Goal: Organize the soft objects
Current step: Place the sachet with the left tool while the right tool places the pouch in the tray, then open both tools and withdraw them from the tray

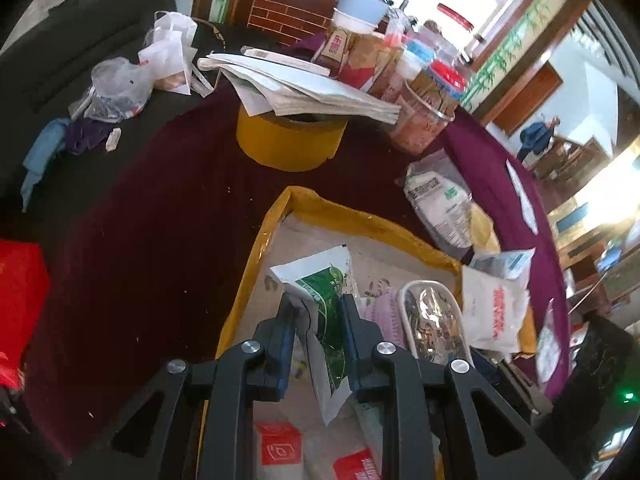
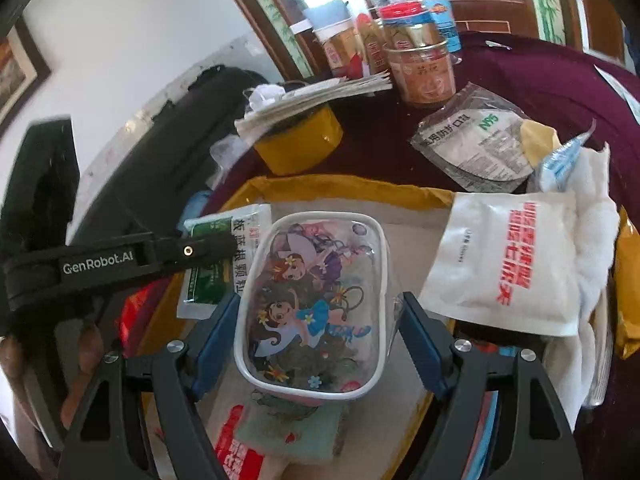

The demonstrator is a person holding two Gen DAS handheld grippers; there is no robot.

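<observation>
My left gripper (image 1: pixel 318 308) is shut on a green-and-white sachet (image 1: pixel 326 280) and holds it over the yellow-rimmed box (image 1: pixel 256 256). The sachet also shows in the right wrist view (image 2: pixel 218 256), under the left gripper's arm. My right gripper (image 2: pixel 316 312) is closed around a clear cartoon-print pouch (image 2: pixel 312 296) with a white rim, held over the same box (image 2: pixel 352 186). The pouch appears in the left wrist view (image 1: pixel 434 328) to the right of the sachet. A white packet with red print (image 2: pixel 504 268) lies on the box's right side.
A yellow tin (image 1: pixel 288 140) topped with papers stands behind the box on the maroon cloth (image 1: pixel 160 216). Jars and bottles (image 1: pixel 424 92) crowd the back. An N95 mask pack (image 2: pixel 476 140) and white fluffy cloth (image 2: pixel 596 216) lie at right. Plastic bags (image 1: pixel 120 84) sit far left.
</observation>
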